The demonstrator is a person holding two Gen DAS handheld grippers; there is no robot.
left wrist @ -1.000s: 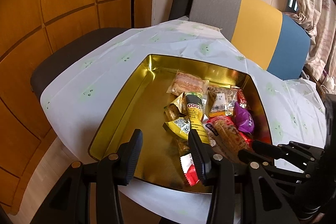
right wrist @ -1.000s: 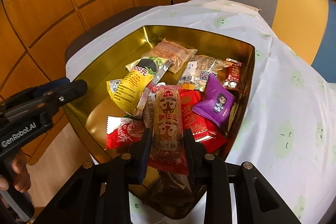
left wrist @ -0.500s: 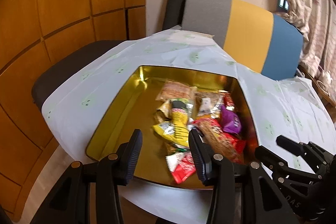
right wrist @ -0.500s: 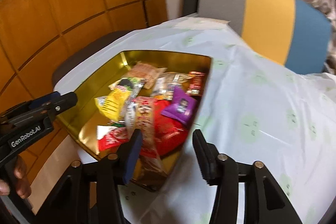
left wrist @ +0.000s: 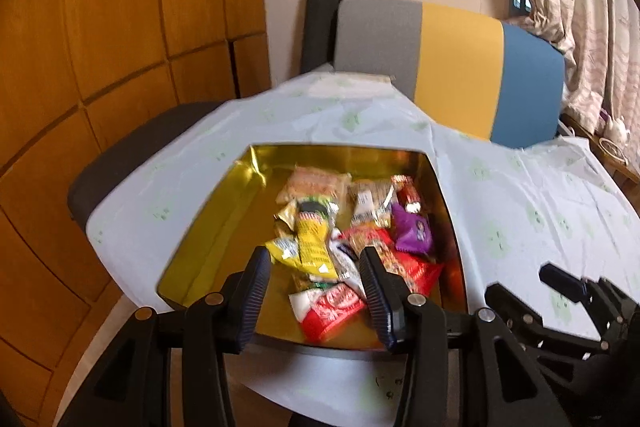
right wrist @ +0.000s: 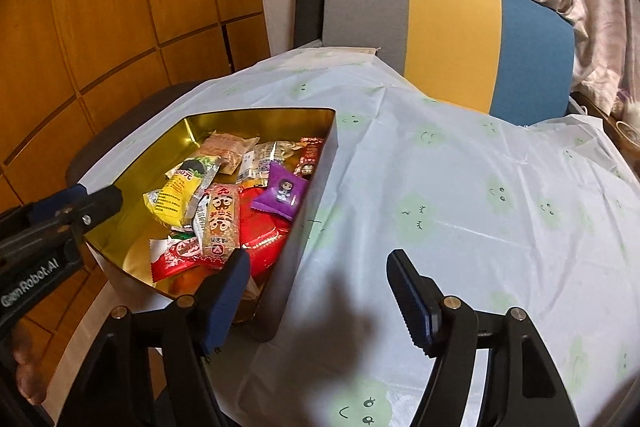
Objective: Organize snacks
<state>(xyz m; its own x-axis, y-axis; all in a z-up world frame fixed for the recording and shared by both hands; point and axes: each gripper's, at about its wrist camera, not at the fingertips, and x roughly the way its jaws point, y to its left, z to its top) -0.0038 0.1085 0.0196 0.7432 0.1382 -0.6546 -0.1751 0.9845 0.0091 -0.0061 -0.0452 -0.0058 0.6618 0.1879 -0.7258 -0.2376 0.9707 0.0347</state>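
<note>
Nearest in the right wrist view, the right gripper (right wrist: 316, 287) hangs over the white plastic tablecloth printed with pale green faces (right wrist: 460, 187). Its jaws, which have just been opening, stand wide apart with nothing between them; the near right corner of the tin lies just left of its left finger.

In the left wrist view, the left gripper (left wrist: 314, 285) hovers above the near edge of the gold-lined rectangular metal tin (left wrist: 216, 227), jaws parted and gripping nothing.

The snacks lie heaped in the right half of the tin. Near the front edge lies a red-and-white wrapped bar (left wrist: 328, 309). Beyond it lie a long orange-and-red patterned packet (right wrist: 220, 223), a yellow sachet with black print (left wrist: 312, 247) to its left and a purple pillow-shaped sweet wrapper (left wrist: 414, 233) to its right. The tin's left half shows bare gold floor.

Farthest stand a chair back (right wrist: 448, 35) in 3 bands, grey, yellow and blue, and orange wooden wall panels (right wrist: 120, 7) at left.
</note>
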